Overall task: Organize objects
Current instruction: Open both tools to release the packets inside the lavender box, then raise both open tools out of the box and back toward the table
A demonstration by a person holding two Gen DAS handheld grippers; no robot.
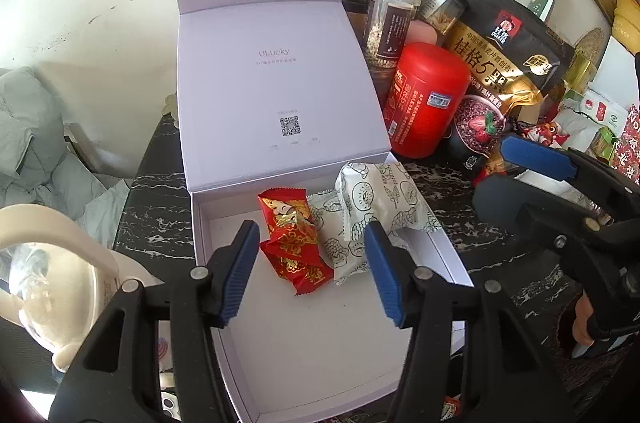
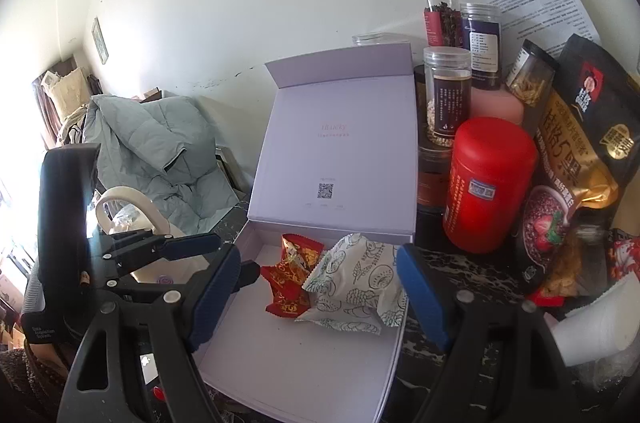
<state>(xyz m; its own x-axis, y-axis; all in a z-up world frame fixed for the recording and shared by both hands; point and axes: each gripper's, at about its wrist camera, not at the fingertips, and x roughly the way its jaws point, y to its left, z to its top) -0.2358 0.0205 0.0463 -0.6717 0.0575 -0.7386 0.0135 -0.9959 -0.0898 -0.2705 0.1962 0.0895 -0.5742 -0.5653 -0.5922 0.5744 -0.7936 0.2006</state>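
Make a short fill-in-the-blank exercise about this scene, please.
1. The red snack packets lie inside the white ____.
2. The box lid stands ____.
3. The tall canister right of the box is ____.
4. Both the left hand-held gripper and the right hand-held gripper hold ____.

Missing words: box; open; red; nothing

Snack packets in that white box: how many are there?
4: two red packets left of middle, two white printed packets to their right, one leaning on the box wall. More may be hidden underneath.

Red-gold packets (image 1: 294,243); white leaf-print packets (image 1: 376,211); lilac box (image 1: 280,71).
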